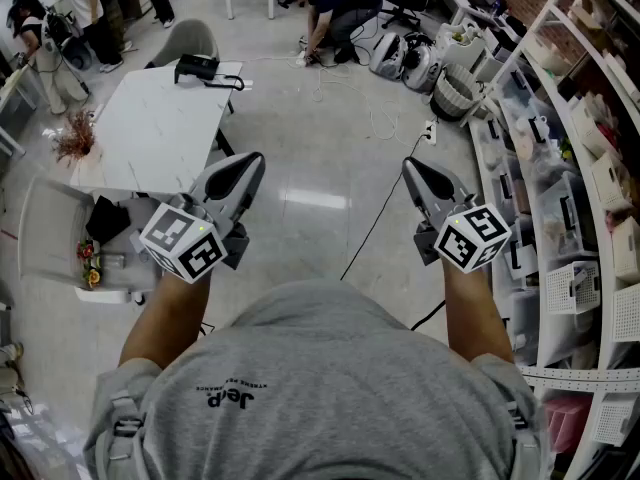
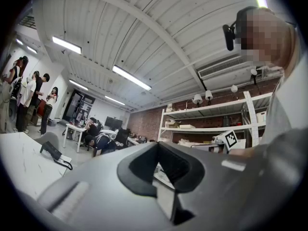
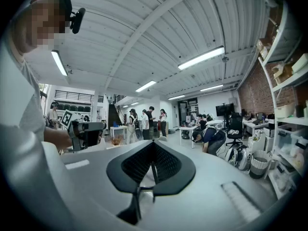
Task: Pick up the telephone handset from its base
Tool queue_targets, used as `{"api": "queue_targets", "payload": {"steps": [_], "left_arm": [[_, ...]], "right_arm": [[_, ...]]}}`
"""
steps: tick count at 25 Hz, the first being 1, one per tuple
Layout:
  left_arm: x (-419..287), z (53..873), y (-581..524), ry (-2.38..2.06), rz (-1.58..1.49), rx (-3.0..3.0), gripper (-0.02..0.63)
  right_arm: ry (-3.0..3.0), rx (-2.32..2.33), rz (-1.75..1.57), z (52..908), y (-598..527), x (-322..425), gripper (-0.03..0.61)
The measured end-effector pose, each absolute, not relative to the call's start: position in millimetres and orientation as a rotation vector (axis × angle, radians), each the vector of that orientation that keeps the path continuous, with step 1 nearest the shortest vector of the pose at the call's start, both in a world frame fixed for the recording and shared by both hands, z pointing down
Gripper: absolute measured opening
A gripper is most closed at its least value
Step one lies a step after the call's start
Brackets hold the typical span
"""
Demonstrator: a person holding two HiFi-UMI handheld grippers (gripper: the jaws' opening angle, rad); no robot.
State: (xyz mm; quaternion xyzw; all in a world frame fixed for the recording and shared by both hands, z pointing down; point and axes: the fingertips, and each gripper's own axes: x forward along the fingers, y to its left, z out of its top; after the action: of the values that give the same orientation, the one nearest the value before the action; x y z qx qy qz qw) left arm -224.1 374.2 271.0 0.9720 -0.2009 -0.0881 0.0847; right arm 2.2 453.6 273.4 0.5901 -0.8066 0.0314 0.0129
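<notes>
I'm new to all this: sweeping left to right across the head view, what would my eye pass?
Reddish dried plant → telephone on the white table → crouching person → right gripper → storage shelves.

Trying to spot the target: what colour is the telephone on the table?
Black telephone, white table; clearest in head view.
</notes>
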Motion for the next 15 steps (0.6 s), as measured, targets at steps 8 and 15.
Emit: {"api": "queue_targets", "payload": {"steps": [8,15], "left_arm": [[-223.1,272.7,371.9,-0.590,-0.245,2.915,0.061],[-219.3,276.5,374.1,-0.582,-0.231,2.913,0.061]], "right_arm": [[-2.511,1.854,0.078,274.2,451.9,1.1,0.002],[-2.518,1.850,0.094,276.9,454.7,3.3,0.003]]}}
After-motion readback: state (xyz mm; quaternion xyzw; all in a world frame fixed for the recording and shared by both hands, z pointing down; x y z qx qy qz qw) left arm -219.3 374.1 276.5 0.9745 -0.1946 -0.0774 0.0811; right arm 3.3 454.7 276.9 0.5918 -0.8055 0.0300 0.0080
